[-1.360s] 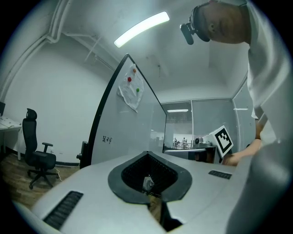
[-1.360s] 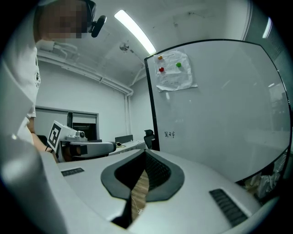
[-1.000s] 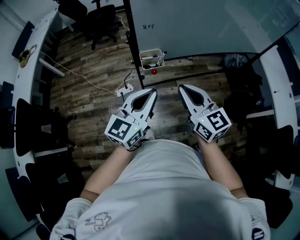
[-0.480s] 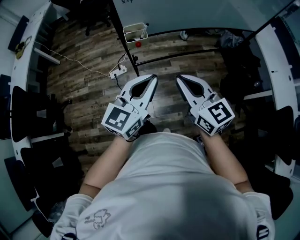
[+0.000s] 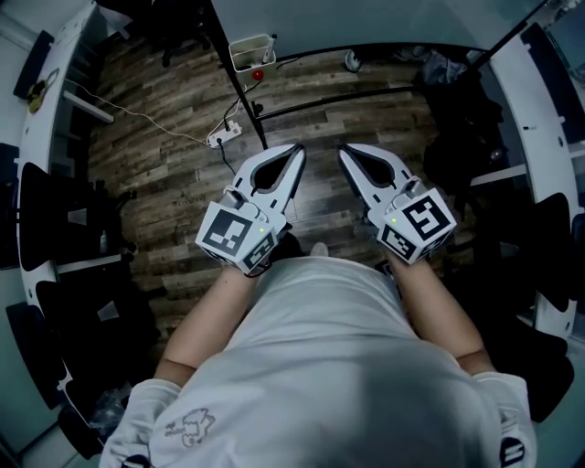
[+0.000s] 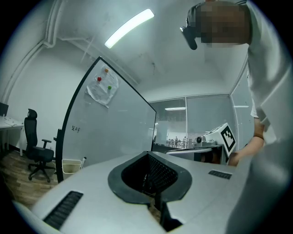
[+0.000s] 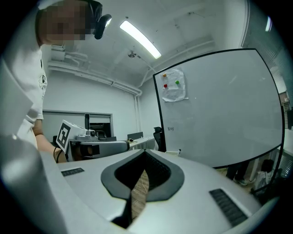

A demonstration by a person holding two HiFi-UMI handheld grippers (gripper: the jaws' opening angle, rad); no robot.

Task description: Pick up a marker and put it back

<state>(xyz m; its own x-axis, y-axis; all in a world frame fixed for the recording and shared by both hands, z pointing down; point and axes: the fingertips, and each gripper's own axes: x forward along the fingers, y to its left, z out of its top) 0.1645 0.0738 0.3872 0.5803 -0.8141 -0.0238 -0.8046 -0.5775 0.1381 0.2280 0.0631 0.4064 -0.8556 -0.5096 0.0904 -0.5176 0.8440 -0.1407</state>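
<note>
At 11 o'clock, well apart from the person: bin (image 5: 250, 52) at whiteboard (image 5: 366, 18) foot, marker (image 6: 83, 160) upright inside. Left tongs (image 5: 297, 151), right tongs (image 5: 344, 152): pressed together, empty, level. Pick-up not begun; approach, grasp and return outstanding.

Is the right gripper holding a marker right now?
No, the right gripper is shut, its jaws together with nothing between them.

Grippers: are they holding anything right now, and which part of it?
Nothing is held. The left gripper and the right gripper are both shut and empty, well apart from the white basket by the whiteboard.
</note>
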